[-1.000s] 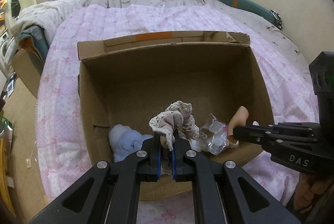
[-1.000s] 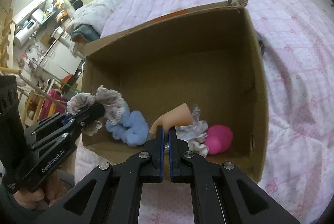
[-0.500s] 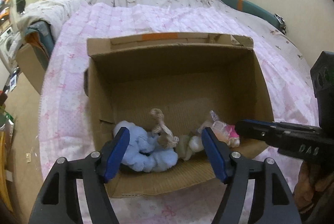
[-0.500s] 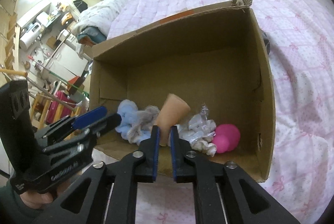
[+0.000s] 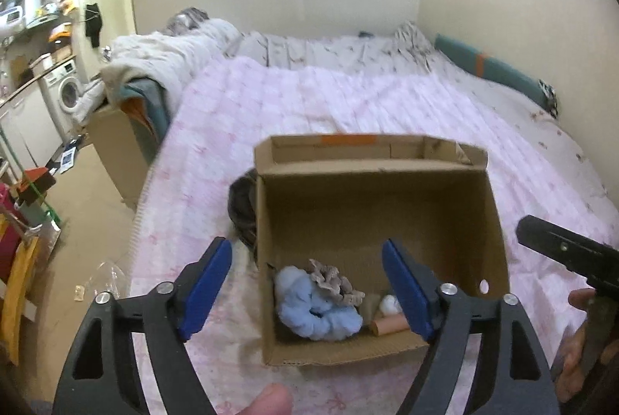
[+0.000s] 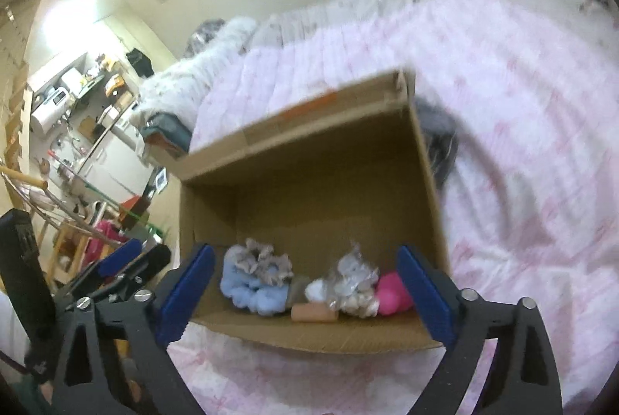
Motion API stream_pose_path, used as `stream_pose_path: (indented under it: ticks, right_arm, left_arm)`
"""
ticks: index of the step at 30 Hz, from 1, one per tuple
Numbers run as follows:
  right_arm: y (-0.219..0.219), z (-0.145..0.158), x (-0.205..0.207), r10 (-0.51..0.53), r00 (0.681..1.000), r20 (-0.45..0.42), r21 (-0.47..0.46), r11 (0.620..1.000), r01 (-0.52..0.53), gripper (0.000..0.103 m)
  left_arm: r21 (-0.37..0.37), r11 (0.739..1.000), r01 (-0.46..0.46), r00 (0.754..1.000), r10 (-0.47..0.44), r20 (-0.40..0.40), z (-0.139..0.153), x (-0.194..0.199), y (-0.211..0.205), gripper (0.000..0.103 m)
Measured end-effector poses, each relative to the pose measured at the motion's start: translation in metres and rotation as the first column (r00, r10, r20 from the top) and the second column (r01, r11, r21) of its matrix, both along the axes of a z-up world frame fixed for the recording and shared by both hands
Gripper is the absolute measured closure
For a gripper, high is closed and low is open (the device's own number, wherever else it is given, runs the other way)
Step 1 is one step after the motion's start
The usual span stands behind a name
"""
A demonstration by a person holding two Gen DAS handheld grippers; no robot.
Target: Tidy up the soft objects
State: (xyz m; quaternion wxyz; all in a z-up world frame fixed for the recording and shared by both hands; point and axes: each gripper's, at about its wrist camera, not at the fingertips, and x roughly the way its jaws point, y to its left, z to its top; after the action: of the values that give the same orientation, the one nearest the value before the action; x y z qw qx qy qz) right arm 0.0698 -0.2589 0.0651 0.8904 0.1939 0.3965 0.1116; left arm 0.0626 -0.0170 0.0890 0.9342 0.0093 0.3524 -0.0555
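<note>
An open cardboard box (image 5: 371,190) (image 6: 309,151) sits on the pink bed. Inside along its near wall lie a light blue scrunchie (image 5: 315,312) (image 6: 247,289), a beige lace scrunchie (image 5: 332,279) (image 6: 263,262), a peach sponge (image 5: 389,325) (image 6: 313,312), a clear wrapped bundle (image 6: 354,285) and a pink sponge (image 6: 392,295). My left gripper (image 5: 307,293) is open and empty, held back above the box's near edge. My right gripper (image 6: 305,293) is open and empty, also above the near edge.
The pink quilt (image 5: 309,105) covers the bed around the box. A dark furry item (image 5: 241,210) lies against the box's left side. Floor, a washing machine (image 5: 67,91) and clutter lie to the left. The wall stands behind the bed.
Both grippers opened: the left let go of the beige scrunchie and the right let go of the peach sponge, which now lie in the box. Both grippers pulled back and up.
</note>
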Motion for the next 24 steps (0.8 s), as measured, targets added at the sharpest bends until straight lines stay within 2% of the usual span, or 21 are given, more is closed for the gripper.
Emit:
stream_pose_path:
  ticks: [5,9,12,18,22,24]
  right_arm:
    - [0.003,0.024,-0.019,0.002,0.997,0.073,-0.053,0.999,0.002,0.0]
    - [0.005,0.031,-0.031,-0.001,0.997,0.081,-0.09,0.996,0.009,0.0]
    - [0.008,0.03,-0.042,-0.011,0.996,0.089,-0.097,0.995,0.02,0.0]
    - [0.014,0.014,-0.063,-0.02,0.997,0.072,-0.177,0.984,0.032,0.0]
    - [0.021,0.006,-0.07,-0.001,0.997,0.071,-0.226,0.974,0.017,0.0]
    - [0.024,0.003,-0.071,-0.001,0.997,0.072,-0.241,0.97,0.018,0.0]
  left_arm:
    - [-0.053,0.998,-0.041,0.999,0.04,-0.019,0.009,-0.013,0.014,0.019]
    - [-0.048,0.997,-0.058,0.998,0.056,-0.026,0.011,-0.029,0.019,0.016]
    - [-0.036,0.997,-0.061,0.998,0.06,-0.026,0.009,-0.043,0.021,0.014]
    - [-0.028,0.997,-0.069,0.997,0.067,-0.047,-0.005,-0.062,0.027,0.012]
    - [-0.07,0.994,-0.078,0.994,0.072,-0.078,-0.014,-0.064,0.03,0.012]
    - [-0.052,0.995,-0.081,0.995,0.078,-0.067,-0.017,-0.064,0.028,0.012]
